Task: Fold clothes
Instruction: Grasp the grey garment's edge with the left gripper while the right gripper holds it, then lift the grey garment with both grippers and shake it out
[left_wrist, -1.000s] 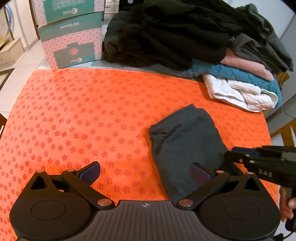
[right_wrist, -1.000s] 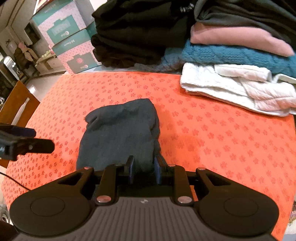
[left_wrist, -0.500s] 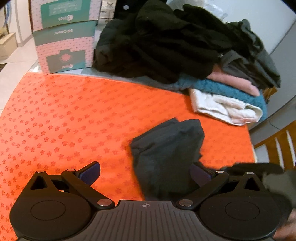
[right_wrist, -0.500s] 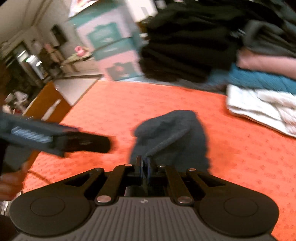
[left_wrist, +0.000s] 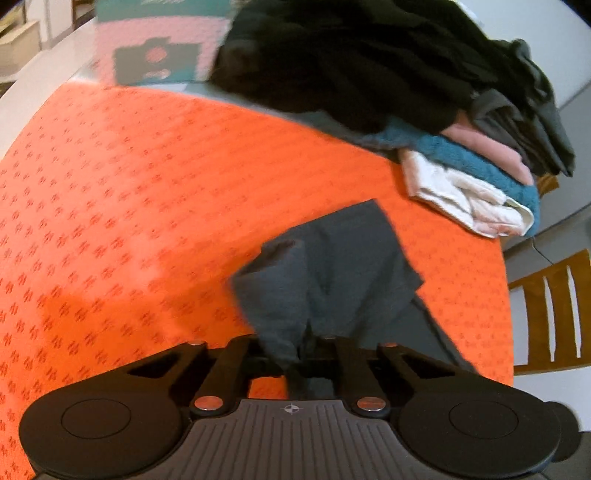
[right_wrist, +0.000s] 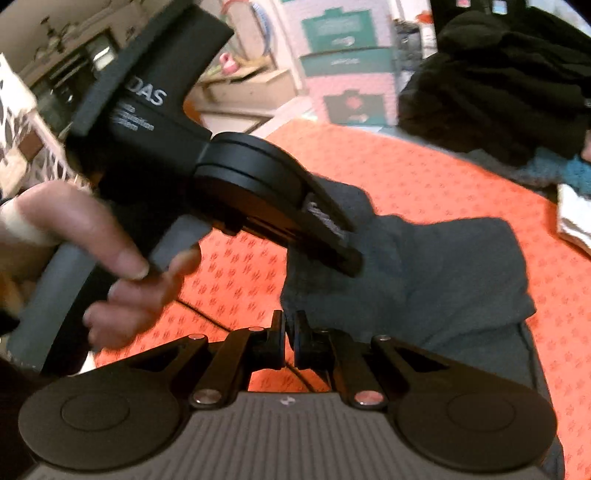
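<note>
We see 2 changes against the frame 1 second earlier. First, the left gripper (left_wrist: 301, 350), whose jaws then stood wide apart with nothing between them, is now closing on the grey garment (left_wrist: 332, 266): a bunched fold of the cloth runs straight up from between its jaws. In the right wrist view the same gripper (right_wrist: 351, 254) enters from the upper left with its tips buried in the near left edge of the garment, and a hand (right_wrist: 122, 266) is wrapped around its grip.

Second, the right gripper (right_wrist: 290, 332) then had cloth between partly closed jaws. Its jaws are now pressed together; we can see no cloth between them, only orange table cover (right_wrist: 229, 273) and a thin dark cable (right_wrist: 207, 314). The garment lies ahead and right of these jaws.

The garment now looks crumpled and partly raised off the table cover. The clothes pile (left_wrist: 424, 92) lies well beyond the jaws.
</note>
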